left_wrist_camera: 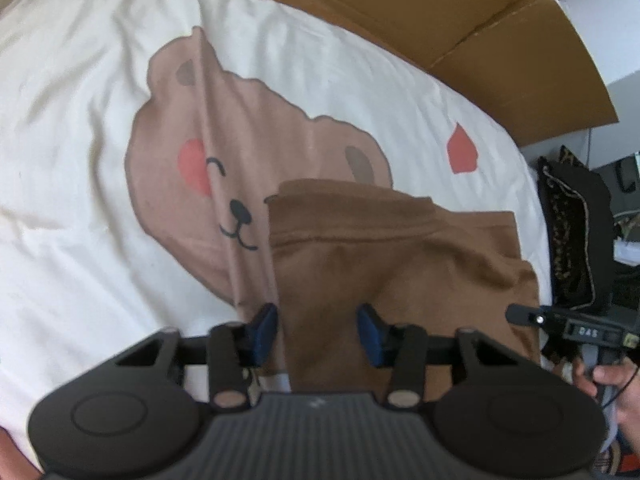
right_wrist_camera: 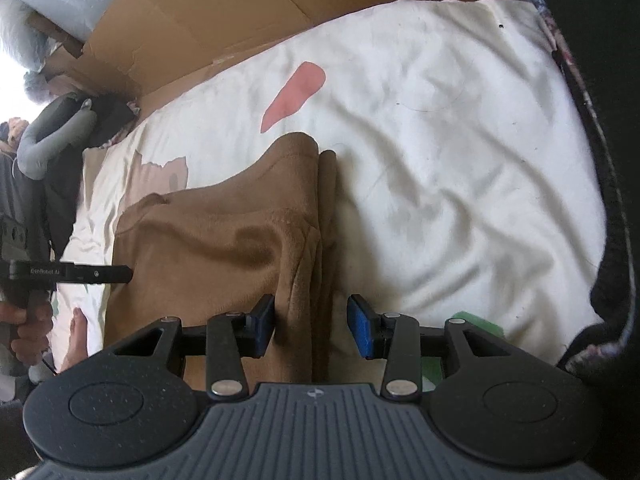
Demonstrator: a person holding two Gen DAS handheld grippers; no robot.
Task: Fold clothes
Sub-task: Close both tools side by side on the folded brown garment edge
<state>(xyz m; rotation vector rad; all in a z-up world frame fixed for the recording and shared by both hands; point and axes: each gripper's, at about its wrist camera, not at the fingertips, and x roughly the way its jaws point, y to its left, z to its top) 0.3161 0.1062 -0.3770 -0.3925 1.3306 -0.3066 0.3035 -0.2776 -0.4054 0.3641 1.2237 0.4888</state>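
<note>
The brown garment [left_wrist_camera: 400, 256] lies low centre on the bed [left_wrist_camera: 80, 120]. The left gripper [left_wrist_camera: 318, 330] and right gripper [right_wrist_camera: 312, 324] straddle its edges unclenched; a shallow bite could drop a layer.

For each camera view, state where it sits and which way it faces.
Left wrist: sits on the left tool, facing down at the brown garment on the bear-print sheet; a hand shows.
Right wrist: sits on the right tool, facing down at the garment's folded edge; a hand shows at left.
Shared: garment, sheet, cardboard.
</note>
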